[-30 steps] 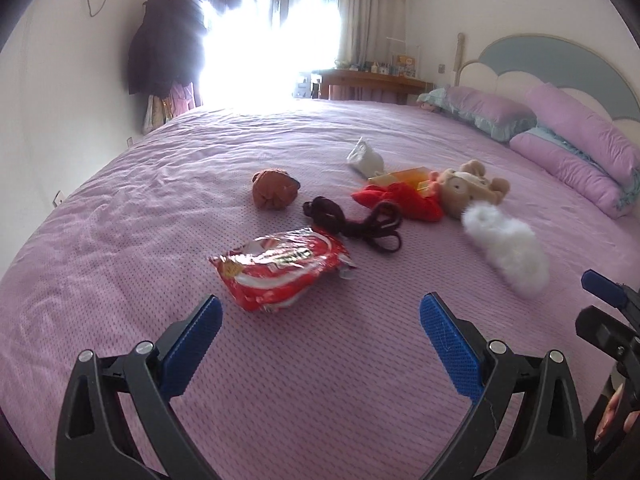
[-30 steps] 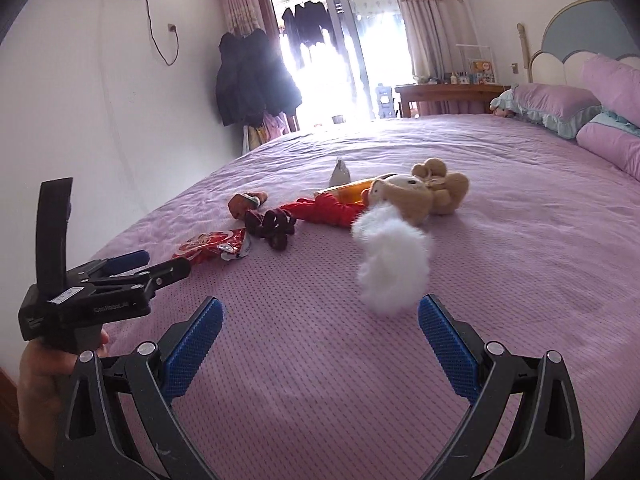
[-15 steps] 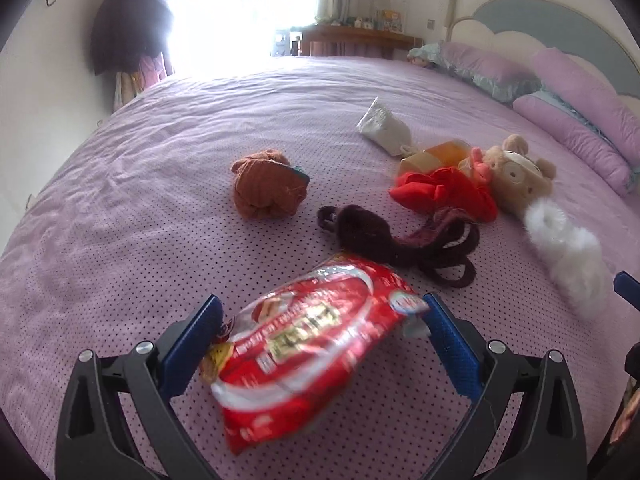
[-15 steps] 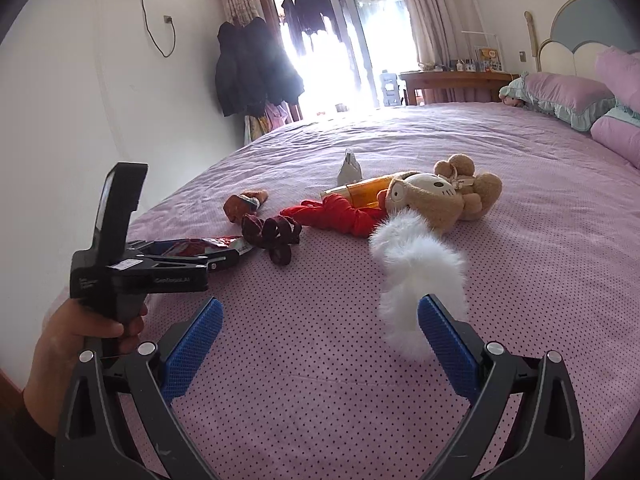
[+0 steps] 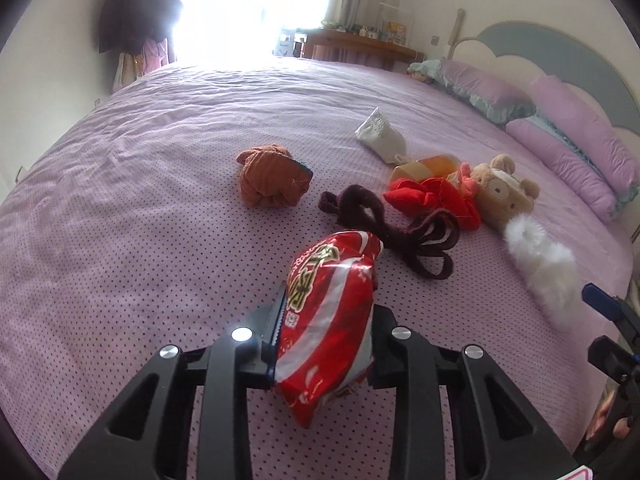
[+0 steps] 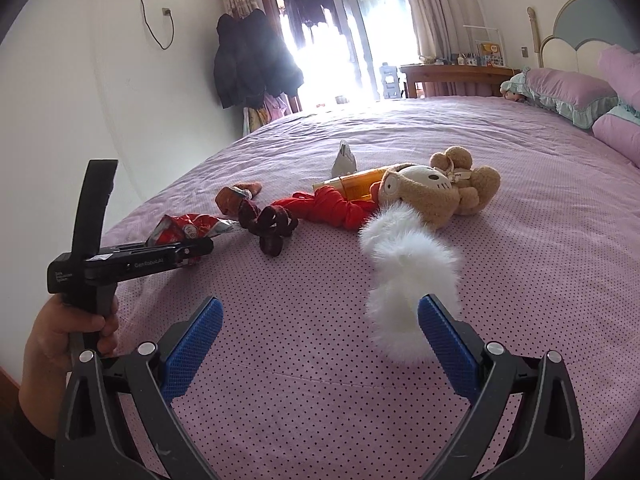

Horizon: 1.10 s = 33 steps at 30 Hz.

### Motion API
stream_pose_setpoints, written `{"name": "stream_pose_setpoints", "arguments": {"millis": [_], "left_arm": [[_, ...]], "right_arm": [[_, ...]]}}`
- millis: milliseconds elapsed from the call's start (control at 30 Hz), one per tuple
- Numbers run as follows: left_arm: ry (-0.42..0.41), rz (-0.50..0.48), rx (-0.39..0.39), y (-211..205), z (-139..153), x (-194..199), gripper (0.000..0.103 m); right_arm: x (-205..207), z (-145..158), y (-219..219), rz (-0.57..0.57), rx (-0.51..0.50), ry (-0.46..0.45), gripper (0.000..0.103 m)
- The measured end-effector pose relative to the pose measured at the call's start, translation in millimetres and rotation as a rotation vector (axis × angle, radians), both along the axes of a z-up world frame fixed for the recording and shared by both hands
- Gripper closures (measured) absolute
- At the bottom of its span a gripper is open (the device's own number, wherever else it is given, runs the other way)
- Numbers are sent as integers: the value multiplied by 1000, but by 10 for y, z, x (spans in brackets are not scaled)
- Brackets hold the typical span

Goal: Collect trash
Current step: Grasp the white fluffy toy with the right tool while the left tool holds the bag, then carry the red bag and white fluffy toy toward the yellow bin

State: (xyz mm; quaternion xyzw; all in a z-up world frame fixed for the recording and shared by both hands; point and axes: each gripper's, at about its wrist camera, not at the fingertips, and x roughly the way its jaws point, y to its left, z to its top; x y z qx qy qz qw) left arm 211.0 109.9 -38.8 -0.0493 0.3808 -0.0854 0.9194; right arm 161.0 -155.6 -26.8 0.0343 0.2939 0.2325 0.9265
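A red and white snack bag (image 5: 328,280) stands squeezed between the blue pads of my left gripper (image 5: 327,316), whose jaws are closing onto it just above the purple bedspread (image 5: 140,220). The right wrist view shows the same bag (image 6: 188,230) sticking out past the left gripper (image 6: 192,250), which a hand holds at the left. My right gripper (image 6: 320,308) stays open over the bedspread. Its right fingertip is beside a white fluffy piece (image 6: 404,264), and nothing lies between its pads.
Beyond the bag lie a brown cloth ball (image 5: 272,178), dark brown hair bands (image 5: 400,232), a red cloth (image 5: 428,196), an orange bottle (image 5: 436,162), a teddy bear (image 5: 504,196) and a white pouch (image 5: 380,134). Purple pillows (image 5: 576,136) line the headboard at the right.
My left gripper moved forward to the snack bag and closed on it, crumpling it upright. The right gripper crept a little closer to the white fluffy piece.
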Motion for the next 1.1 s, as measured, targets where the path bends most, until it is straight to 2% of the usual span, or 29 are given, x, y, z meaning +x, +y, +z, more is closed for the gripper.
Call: {"name": "stream_pose_setpoints", "arguments": {"millis": [67, 400, 467, 600, 667, 700, 733, 833, 1000, 1100], "left_arm": [[-9, -6, -35, 1, 42, -69, 73], [-79, -57, -78, -146, 327, -322, 73], [-78, -71, -92, -171, 346, -332, 73], [-76, -89, -100, -242, 360, -343, 73], [-74, -96, -104, -275, 359, -357, 73], [-73, -98, -103, -291, 360, -364, 73], [-72, -102, -102, -310, 362, -373, 73], [-65, -116, -111, -372, 357, -415, 73], [-53, -176, -139, -596, 352, -543, 73], [-55, -233, -147, -844, 351, -675, 73]], "right_arm": [[27, 6, -18, -2, -4, -8, 8], [294, 40, -139, -50, -43, -2, 8], [365, 11, -175, -68, -53, 17, 8], [648, -179, -220, -89, -106, 139, 10], [740, -243, -273, -90, -89, 178, 31], [776, -274, -307, -78, -68, 200, 53], [794, -292, -345, -74, -48, 212, 66], [710, -281, -482, -44, 31, 205, 74], [315, -177, -728, 3, 125, 157, 74], [40, -109, -937, -6, 156, 129, 74]]}}
